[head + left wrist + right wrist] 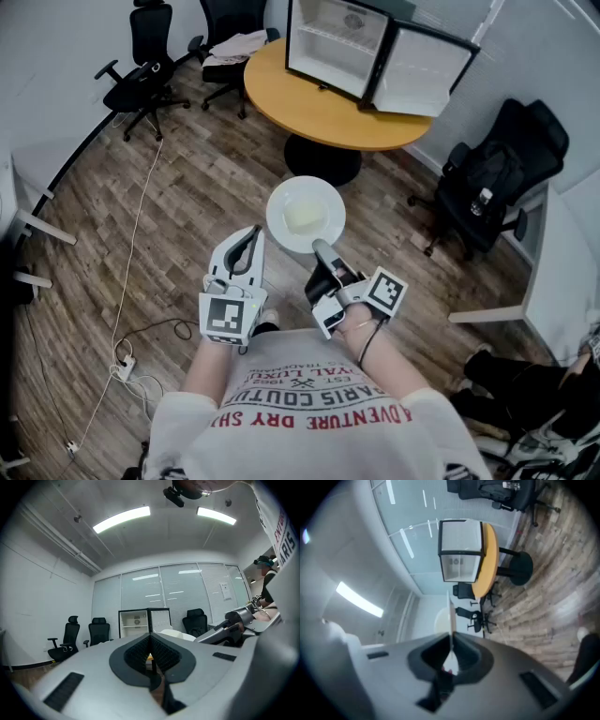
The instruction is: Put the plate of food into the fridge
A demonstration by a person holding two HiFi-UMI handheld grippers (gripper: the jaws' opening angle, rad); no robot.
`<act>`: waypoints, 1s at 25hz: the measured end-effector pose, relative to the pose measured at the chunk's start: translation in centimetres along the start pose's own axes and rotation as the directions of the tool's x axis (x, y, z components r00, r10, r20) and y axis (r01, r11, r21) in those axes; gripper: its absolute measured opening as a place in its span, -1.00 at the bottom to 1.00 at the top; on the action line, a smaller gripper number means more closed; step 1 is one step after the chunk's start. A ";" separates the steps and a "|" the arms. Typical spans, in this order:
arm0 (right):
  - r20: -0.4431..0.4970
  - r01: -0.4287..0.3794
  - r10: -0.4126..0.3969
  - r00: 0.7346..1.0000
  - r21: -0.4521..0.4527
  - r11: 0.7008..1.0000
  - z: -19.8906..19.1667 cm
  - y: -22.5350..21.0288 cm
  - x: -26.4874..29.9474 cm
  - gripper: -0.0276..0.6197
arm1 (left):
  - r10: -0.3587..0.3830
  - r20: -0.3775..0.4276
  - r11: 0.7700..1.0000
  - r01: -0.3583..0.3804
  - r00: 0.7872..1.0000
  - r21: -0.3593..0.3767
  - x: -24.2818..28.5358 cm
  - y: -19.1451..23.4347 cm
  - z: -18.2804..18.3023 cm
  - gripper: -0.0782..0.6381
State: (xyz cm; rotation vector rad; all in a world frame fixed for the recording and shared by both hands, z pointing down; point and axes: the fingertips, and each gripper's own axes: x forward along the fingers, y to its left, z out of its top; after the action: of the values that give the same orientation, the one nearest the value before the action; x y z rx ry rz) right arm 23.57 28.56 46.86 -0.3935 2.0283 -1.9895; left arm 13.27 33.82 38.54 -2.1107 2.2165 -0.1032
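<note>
Carrying a round white plate of pale food above the wood-plank floor, thin rim clamped in the right gripper. Not yet at the boxy white fridge, standing open on a round orange table; left to do: walking over, sliding it inside. Left gripper closed, empty, ribbed black jaws together.
</note>
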 end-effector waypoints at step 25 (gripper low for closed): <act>0.051 0.013 -0.015 0.999 0.046 0.999 -1.1 -1.9 6.3 -0.80 | -0.010 -0.012 0.999 0.010 1.000 -0.045 1.5 6.5 -1.8 -0.69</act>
State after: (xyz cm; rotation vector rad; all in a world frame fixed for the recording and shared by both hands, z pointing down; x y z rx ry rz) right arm 17.31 27.18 48.71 -0.4457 1.9508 -2.0083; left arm 6.51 32.61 39.67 -2.1495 2.2359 -0.0673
